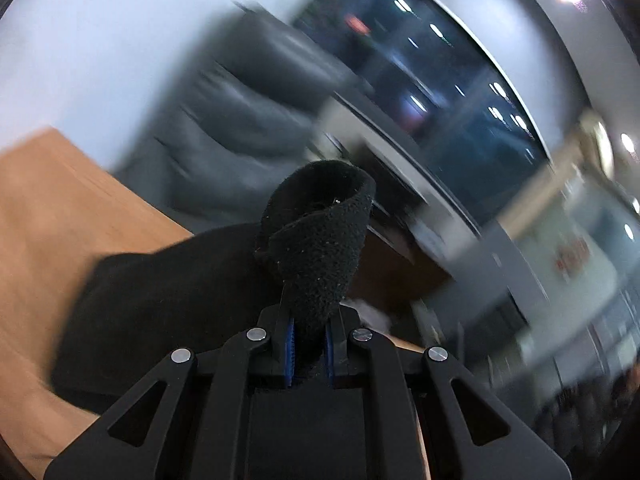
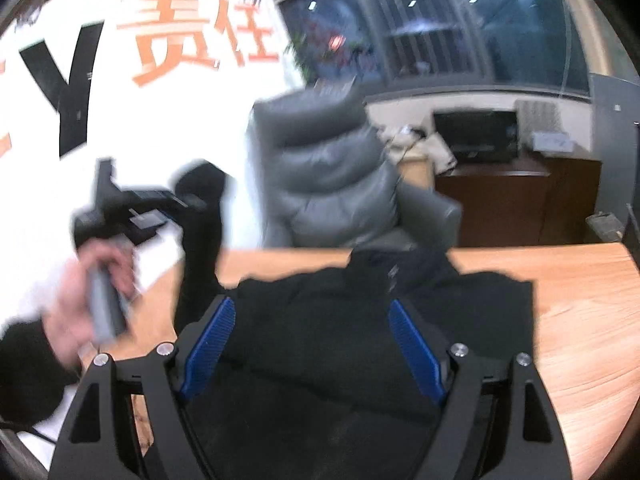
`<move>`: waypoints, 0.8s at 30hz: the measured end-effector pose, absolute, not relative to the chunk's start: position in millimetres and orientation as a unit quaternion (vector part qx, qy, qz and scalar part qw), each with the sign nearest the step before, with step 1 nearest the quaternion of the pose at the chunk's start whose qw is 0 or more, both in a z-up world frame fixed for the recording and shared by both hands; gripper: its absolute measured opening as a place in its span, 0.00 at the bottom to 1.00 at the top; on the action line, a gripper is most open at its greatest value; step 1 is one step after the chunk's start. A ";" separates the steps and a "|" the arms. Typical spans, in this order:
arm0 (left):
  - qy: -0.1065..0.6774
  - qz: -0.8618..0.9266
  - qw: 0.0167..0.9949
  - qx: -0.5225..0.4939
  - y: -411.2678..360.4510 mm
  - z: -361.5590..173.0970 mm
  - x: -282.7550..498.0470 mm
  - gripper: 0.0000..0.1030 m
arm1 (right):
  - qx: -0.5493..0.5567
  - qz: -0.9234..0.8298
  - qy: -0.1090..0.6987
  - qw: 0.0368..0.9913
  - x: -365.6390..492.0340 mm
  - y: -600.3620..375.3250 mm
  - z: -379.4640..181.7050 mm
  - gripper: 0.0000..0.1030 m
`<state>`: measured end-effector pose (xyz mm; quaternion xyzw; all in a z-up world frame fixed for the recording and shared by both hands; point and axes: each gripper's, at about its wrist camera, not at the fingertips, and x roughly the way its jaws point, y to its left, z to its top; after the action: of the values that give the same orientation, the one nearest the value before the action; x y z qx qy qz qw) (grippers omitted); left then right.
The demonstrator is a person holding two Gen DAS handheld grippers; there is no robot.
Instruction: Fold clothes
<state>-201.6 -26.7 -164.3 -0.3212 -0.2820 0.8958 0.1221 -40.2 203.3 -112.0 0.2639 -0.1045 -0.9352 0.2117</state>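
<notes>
Lying across a wooden table (image 2: 580, 320): a black garment (image 2: 328, 340), spread flat, collar toward the far edge. At far left in the right wrist view, a hand (image 2: 92, 292), blurred, around the grey handle of the left gripper (image 2: 192, 200), raised above the table's left end with a black strip of the garment (image 2: 200, 248) hanging from its tip down to the main body of cloth. Seen from the left wrist view, left gripper (image 1: 310, 344) jaws pinched nearly together on a rolled fold of that black cloth, blue pads (image 1: 291, 348) pressing it from both sides, the rest trailing down left onto the table. Further right, right gripper (image 2: 312, 344) spread wide over the middle of the garment, blue pads (image 2: 208, 344) well apart, nothing between them gripped. Behind the table, a grey padded chair (image 2: 336, 176); beyond it to the right, a dark desk (image 2: 516, 204).
</notes>
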 end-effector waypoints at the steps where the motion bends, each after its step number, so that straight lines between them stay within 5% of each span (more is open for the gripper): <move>1: -0.274 0.893 0.135 -0.332 10.8 -177.2 -203.9 0.09 | 0.257 -0.938 -0.113 0.204 -36.5 219.4 -107.7 0.82; 9: -0.210 0.871 0.134 -0.423 200.1 -288.1 -229.4 0.10 | 0.256 -0.944 -0.137 0.157 -23.6 310.4 -126.4 0.82; 16: -0.180 0.873 0.191 -0.411 251.5 -290.5 -188.0 0.12 | 0.257 -0.944 -0.145 0.149 -33.6 337.1 -137.6 0.82; 18: -0.171 0.873 0.207 -0.408 266.3 -291.3 -186.6 0.24 | 0.254 -0.944 -0.146 0.151 -44.3 340.8 -136.7 0.82; 20: -0.177 0.867 0.230 -0.405 264.1 -281.4 -173.1 0.59 | 0.256 -0.944 -0.142 0.154 -54.8 341.4 -136.9 0.83; 24: -0.198 0.855 0.271 -0.396 243.3 -252.2 -141.2 0.70 | 0.276 -0.936 -0.150 0.159 -78.8 347.7 -144.6 0.90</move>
<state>-141.2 243.3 -252.2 -0.3959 -0.1984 0.8547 0.2710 -78.8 347.7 -144.6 0.2757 -0.1499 -0.9361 0.1586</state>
